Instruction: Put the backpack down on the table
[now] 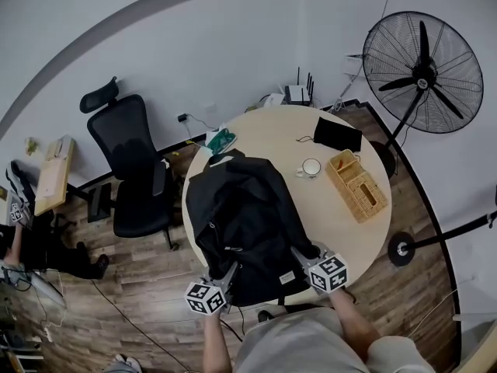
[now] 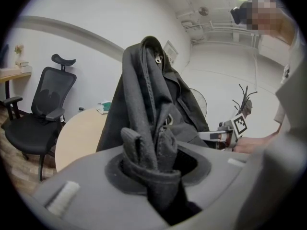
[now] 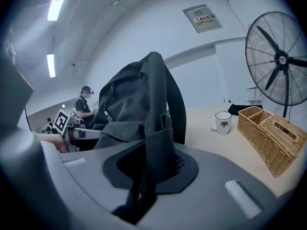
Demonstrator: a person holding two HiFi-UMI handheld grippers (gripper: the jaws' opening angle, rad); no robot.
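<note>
Backpack (image 1: 241,208) over table (image 1: 335,231), in left hand-held gripper (image 1: 231,270) and right hand-held gripper (image 1: 298,253)

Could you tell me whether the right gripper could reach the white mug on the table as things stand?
Probably not yet: the right gripper is shut on the backpack. Once it lets go, the bare table between it and the mug, beside the wicker basket, leaves the way free.

Holds left gripper (image 1: 231,272) and right gripper (image 1: 298,253) forward, side by side, each seemingly clamped on backpack (image 1: 241,208) fabric.
</note>
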